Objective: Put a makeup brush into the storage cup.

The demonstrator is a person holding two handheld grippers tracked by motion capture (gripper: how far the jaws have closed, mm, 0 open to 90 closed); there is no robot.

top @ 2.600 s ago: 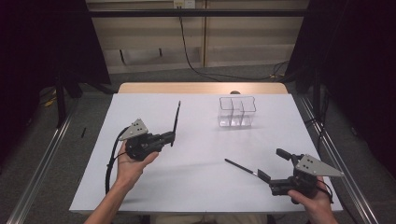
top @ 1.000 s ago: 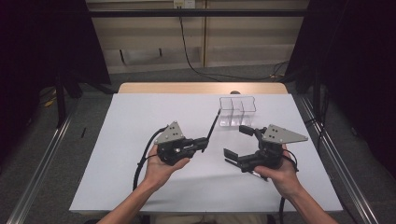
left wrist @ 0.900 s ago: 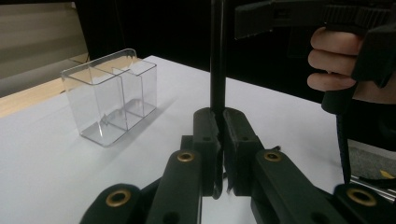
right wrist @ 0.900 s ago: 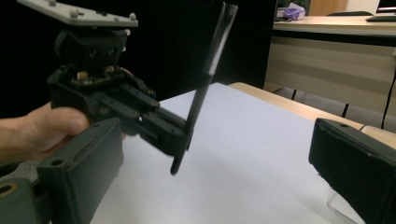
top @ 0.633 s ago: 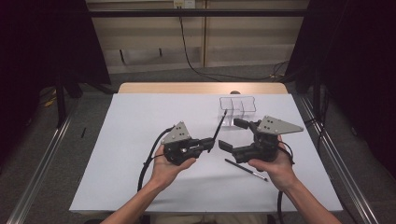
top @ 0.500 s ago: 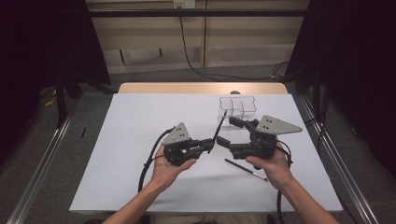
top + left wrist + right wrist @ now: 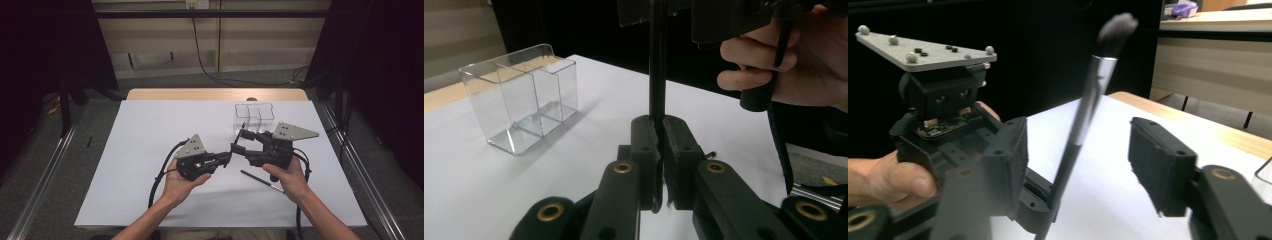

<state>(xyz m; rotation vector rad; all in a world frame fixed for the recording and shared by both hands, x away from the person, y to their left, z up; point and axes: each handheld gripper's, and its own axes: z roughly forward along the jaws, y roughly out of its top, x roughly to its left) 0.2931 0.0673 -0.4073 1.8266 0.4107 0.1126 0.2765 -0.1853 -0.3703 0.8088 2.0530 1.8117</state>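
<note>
Clearly, left claw (image 7: 226, 159) pinches brush (image 7: 1083, 117); right claw (image 7: 1078, 155) spread around it.

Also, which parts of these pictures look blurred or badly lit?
Right gripper view: the brush between the open jaws is blurred, its tip softest. Left gripper view: the clear box is sharp, with glare on its walls. High view: surroundings of the table are dark.

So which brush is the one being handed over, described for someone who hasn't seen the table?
On the white table, look at the middle, where the two grippers meet. The left gripper holds a slim black makeup brush upright, its silver collar and dark bristle tip up. The other brush lies flat on the table by the right hand.
</note>
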